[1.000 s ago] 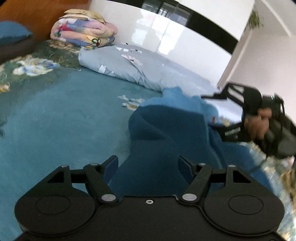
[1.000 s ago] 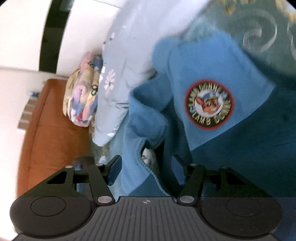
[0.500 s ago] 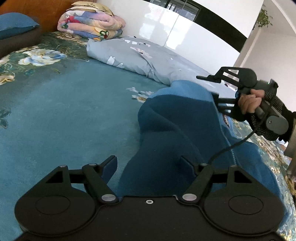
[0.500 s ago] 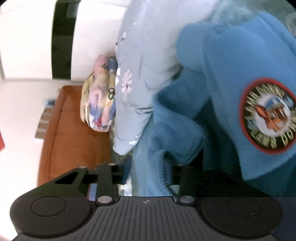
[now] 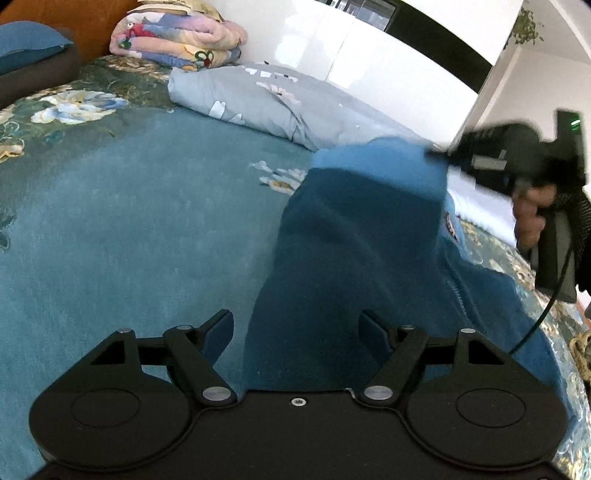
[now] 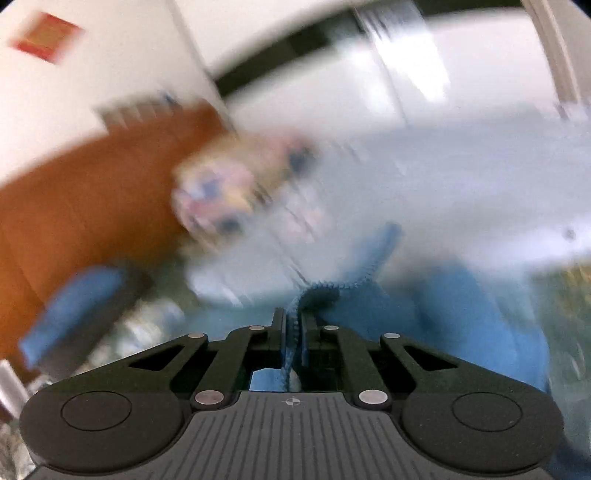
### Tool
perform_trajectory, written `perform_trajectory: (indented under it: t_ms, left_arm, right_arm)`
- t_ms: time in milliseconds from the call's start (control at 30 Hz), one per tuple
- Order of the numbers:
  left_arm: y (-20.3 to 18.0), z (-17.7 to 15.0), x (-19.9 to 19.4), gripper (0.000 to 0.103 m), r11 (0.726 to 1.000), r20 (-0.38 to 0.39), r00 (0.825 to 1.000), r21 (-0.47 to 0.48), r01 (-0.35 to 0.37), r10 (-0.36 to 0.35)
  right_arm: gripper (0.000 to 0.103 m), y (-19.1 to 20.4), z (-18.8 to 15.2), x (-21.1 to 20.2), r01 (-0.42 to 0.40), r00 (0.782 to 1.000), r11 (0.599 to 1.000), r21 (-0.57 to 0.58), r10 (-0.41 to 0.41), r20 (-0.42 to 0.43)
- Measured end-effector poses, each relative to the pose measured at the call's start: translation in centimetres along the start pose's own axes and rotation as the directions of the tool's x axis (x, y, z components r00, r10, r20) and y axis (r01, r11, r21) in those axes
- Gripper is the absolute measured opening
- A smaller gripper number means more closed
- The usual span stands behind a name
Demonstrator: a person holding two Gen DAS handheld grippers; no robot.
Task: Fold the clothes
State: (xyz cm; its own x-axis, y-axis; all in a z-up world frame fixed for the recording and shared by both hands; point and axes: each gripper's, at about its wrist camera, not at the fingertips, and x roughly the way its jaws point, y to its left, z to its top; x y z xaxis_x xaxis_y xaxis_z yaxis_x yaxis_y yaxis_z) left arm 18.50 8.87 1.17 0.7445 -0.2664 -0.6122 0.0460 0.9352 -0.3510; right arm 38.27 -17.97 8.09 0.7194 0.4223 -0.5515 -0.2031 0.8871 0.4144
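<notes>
- Left wrist view: the blue fleece jacket (image 5: 354, 258) lies on the bed, its far end lifted into a hump, its near end running down between the fingers of the left gripper (image 5: 295, 325)
- A zipper line runs along the jacket's right side, and the edge of a round patch (image 5: 450, 225) shows just beside it
- The left gripper's jaws stand wide; the pads do not press the fleece, which lies between and beneath them
- The right gripper (image 5: 439, 151) is at the far right of this view, blurred, its tip touching the raised light-blue top edge of the jacket; a hand (image 5: 532, 218) holds its handle and a black cable (image 5: 546, 310) hangs from it
- Right wrist view: the right gripper (image 6: 293, 325) has just been closing and its jaws are now nearly together, clamped on the toothed zipper edge (image 6: 332, 286) of the jacket, which passes up between the pads; the rest of this view is heavily blurred
- The teal bedspread (image 5: 129, 221) with floral print at its edges carries the jacket
- Beyond the jacket lies a grey quilt (image 5: 266, 103) with pale flowers, and beyond that a folded multicoloured blanket (image 5: 177, 40), near the orange-brown headboard (image 5: 92, 22)
- A blue pillow (image 5: 29, 48) sits at the far left, on a dark one
- White glossy wardrobe doors (image 5: 369, 66) stand behind the bed
</notes>
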Motion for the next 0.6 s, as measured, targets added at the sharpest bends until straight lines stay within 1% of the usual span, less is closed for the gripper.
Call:
perform_trajectory:
  t_ms: [33, 100, 233, 300, 367, 400, 433, 500, 567, 600]
  left_arm:
    - [0.0, 0.0, 0.0, 0.073, 1.0, -0.004, 1.0, 0.002, -0.002, 0.002]
    - [0.0, -0.1, 0.1, 0.074, 1.0, -0.01, 1.0, 0.005, -0.005, 0.005]
    - [0.1, -0.1, 0.4, 0.075, 1.0, -0.032, 0.999, -0.006, -0.003, 0.003]
    - [0.1, 0.1, 0.5, 0.075, 1.0, -0.034, 0.999, -0.015, 0.002, -0.002]
    - [0.1, 0.2, 0.5, 0.076, 1.0, -0.034, 0.999, -0.018, 0.007, -0.007]
    - [0.0, 0.2, 0.4, 0.076, 1.0, -0.034, 0.999, -0.017, 0.008, -0.009]
    - [0.0, 0.2, 0.4, 0.076, 1.0, -0.034, 0.999, -0.016, 0.01, -0.01]
    - [-0.1, 0.3, 0.2, 0.077, 1.0, -0.033, 0.999, -0.015, 0.012, -0.012]
    - [-0.1, 0.3, -0.1, 0.078, 1.0, -0.028, 1.0, -0.014, 0.013, -0.014]
    - [-0.1, 0.3, -0.3, 0.079, 1.0, -0.025, 1.0, -0.014, 0.014, -0.014]
  right_arm:
    - [0.006, -1.1, -0.4, 0.7, 0.032, 0.999, 0.999, 0.042, -0.03, -0.037]
    - [0.006, -2.5, -1.0, 1.3, 0.054, 0.996, 0.994, 0.092, -0.047, -0.074]
    - [0.007, -3.0, -1.4, 1.8, 0.115, 0.99, 0.99, 0.081, -0.107, -0.093]
    - [0.009, -2.9, -1.6, 1.3, 0.119, 0.989, 0.99, 0.073, -0.112, -0.093]
    - [0.012, -2.6, -1.8, 0.2, 0.081, 0.995, 0.994, 0.072, -0.076, -0.072]
    - [0.018, -2.4, -1.8, -0.8, 0.06, 0.997, 0.996, 0.066, -0.056, -0.062]
    - [0.022, -2.2, -1.8, -1.9, 0.04, 0.998, 0.997, 0.059, -0.037, -0.052]
    - [0.023, -2.2, -1.9, -4.2, 0.028, 0.999, 0.999, 0.042, -0.026, -0.047]
    - [0.026, -2.8, -2.6, -7.5, 0.021, 0.999, 0.999, 0.049, -0.019, -0.048]
    - [0.032, -3.2, -3.2, -9.3, 0.018, 0.999, 0.998, 0.056, -0.015, -0.049]
